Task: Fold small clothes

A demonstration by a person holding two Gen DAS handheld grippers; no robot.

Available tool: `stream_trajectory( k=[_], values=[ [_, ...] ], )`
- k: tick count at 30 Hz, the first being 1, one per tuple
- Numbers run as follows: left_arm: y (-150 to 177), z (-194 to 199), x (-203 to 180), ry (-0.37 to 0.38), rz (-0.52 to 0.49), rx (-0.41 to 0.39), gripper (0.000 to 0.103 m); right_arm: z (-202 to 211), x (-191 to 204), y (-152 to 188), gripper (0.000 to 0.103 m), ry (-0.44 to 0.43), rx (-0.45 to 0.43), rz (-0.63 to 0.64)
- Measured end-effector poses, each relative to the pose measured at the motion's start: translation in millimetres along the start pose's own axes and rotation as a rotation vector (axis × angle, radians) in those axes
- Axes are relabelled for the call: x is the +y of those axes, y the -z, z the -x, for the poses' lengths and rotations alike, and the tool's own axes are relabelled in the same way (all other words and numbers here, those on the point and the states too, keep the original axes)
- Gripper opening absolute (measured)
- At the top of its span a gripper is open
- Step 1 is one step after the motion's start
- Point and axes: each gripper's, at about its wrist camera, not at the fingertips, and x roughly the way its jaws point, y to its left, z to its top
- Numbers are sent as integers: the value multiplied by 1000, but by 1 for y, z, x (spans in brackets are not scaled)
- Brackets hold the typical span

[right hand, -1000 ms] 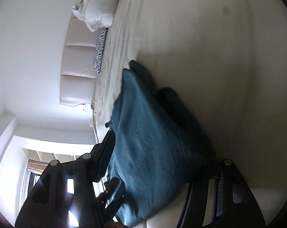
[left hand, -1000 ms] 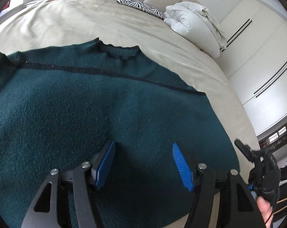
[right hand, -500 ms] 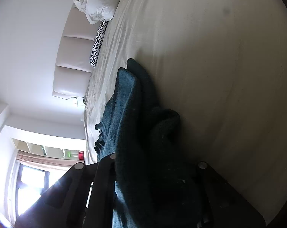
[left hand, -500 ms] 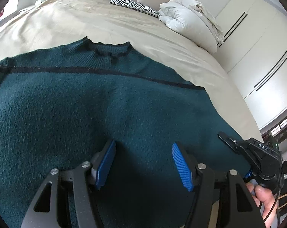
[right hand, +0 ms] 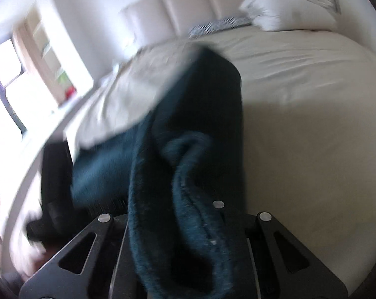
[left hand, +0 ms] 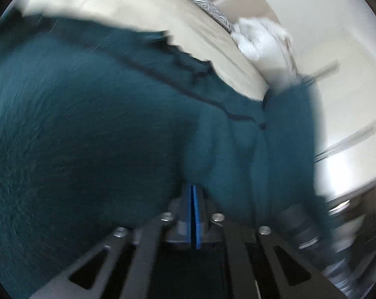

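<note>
The dark teal sweater lies mostly spread on the beige bed, its neckline toward the headboard; its near hem, at the foot edge of the bed, is raised off the sheet. The left gripper has its blue pads pressed together with the fabric bunching right at their tips, so it appears to pinch the hem; the right gripper has thick folds of the knit draped between its arms, its pads hidden, and I judge it clamped on the cloth. Both views are blurred by motion. Judging by this, the folding is only at its start: no finished fold shows, and the body is largely unfolded; carrying the hem toward the neckline, the later folds and the smoothing appear to remain. A white duvet and a zebra-print pillow sit at the head edge, well apart from the garment.
</note>
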Motion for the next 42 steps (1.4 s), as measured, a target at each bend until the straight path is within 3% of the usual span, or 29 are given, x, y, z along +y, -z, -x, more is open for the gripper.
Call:
stream_trajectory(
  k=[1,4,7,9,10,12,13,16,20,22,26,37,42],
  values=[
    [-1,4,8,50,45,3,6,-8,0,5,11,9,27,5],
    [-2,12,9,84,85,1,5,-22,7,13,11,54,60,67],
    [-5,16,11,176,183,-11,26,-22,21,12,11,107,49,164],
    [-10,19,6,230,226,-10,57,-20,26,12,11,128,35,198],
    [-15,21,-1,257,221,-11,65,-17,29,16,11,146,22,222],
    [-24,21,-12,254,204,-1,87,-14,33,20,11,171,16,265],
    [-29,19,-18,234,194,15,89,-15,37,21,11,188,10,294],
    [-42,17,-26,186,165,18,89,-15,50,28,11,238,-9,388],
    [-53,-1,-19,142,168,116,84,-14,64,37,11,294,-35,503],
    [-57,-9,-22,122,139,162,72,-11,67,43,11,318,-45,556],
    [-62,-19,-28,98,104,209,20,-11,75,54,11,358,-60,657],
    [-80,6,-41,66,-30,183,14,-5,120,101,10,479,-156,1027],
    [-92,26,-25,41,-37,160,14,7,156,127,9,459,-214,1166]
  ],
)
